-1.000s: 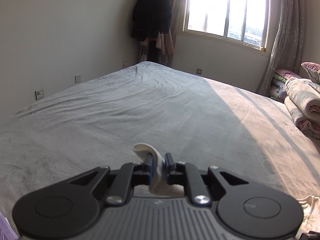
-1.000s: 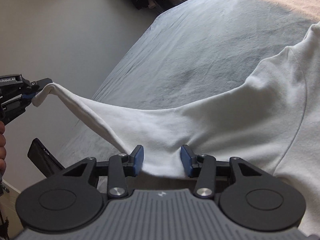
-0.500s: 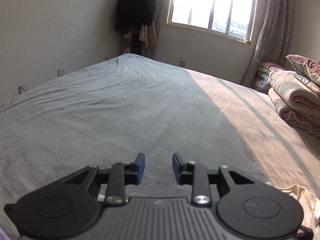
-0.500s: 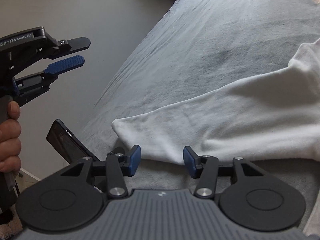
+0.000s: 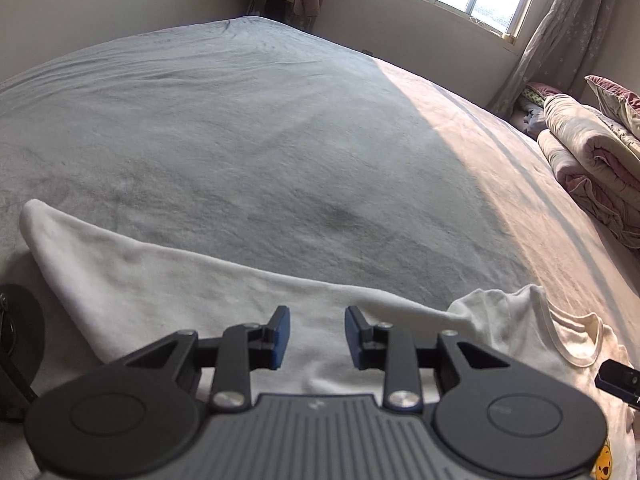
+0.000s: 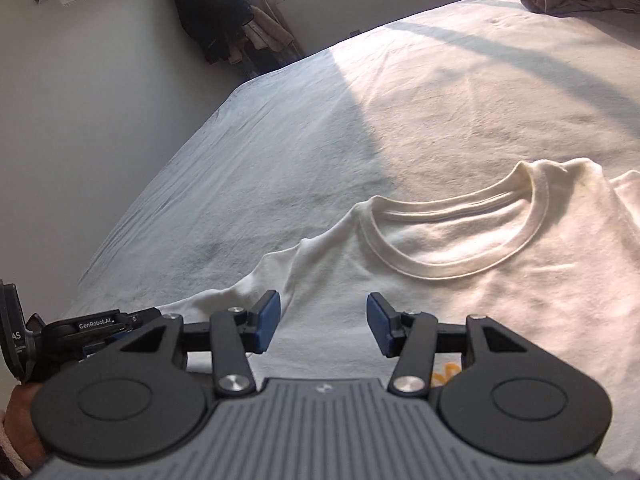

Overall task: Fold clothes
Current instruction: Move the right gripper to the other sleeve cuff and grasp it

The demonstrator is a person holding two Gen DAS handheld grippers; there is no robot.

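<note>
Your left claw and right claw both stand apart, holding nothing. The white T-shirt lies spread on the bed. Judged light, soft and limp; pinch the sleeve edge or shoulder seam.

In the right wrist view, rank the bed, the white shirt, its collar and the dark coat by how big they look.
1. Bed
2. Shirt
3. Collar and coat look alike in size; the coat hangs far off, so no ranking.
</note>
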